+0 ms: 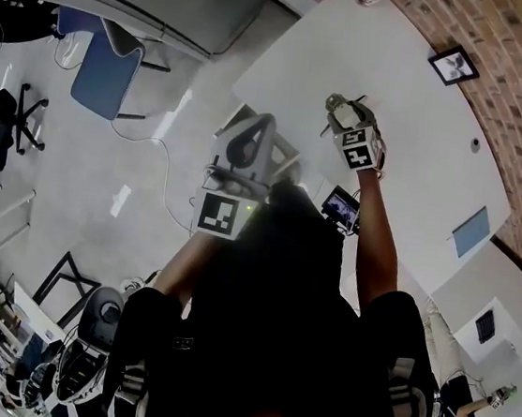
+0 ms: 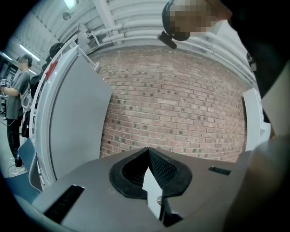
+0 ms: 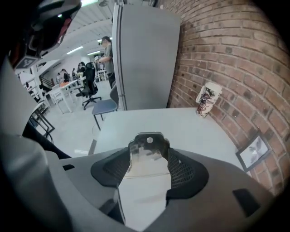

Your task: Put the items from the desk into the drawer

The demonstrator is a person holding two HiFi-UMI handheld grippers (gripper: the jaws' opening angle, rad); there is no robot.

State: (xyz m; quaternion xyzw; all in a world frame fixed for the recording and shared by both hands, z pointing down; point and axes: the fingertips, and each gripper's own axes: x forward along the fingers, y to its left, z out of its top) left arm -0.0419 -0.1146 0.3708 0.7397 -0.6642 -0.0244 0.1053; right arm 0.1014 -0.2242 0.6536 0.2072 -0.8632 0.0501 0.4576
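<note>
Right tool (image 3: 149, 156): it is held out over the white table, and its jaws are closed against the two sides of a flat, shiny packet. Nothing else is gripped.
Packet (image 3: 146, 146): it is clamped upright between the right tool's jaws. Its upper end, pierced by a round hole, is seen standing out past the fingertips, while the rest runs back into the tool. In the head view it is seen as a pale thing at the front of the tool, over the table's near part.
Left tool (image 2: 148, 153): its jaws are brought together at the tips and nothing is held between them. It is pointed toward a brick wall. In the head view it is seen close to the person's body, off the table's edge and to the left of the right tool.
Table (image 3: 190, 124): it is white and is set along the brick wall (image 2: 181, 104).
Paper cup (image 3: 207, 99): it is stood upright at the far end of the table, just beside the wall and well apart from the packet.
Picture frame (image 3: 253, 153): it is placed on the table by the wall, to the right of the right tool and apart from it.
Blue chair (image 3: 103, 107): it is seen on the floor beyond the table's far left corner.
Grey panel (image 2: 77, 118): it is seen upright to the left of the brick wall in the left gripper view.
Background: a person (image 2: 13, 99) is seen standing at the far left of that view.
</note>
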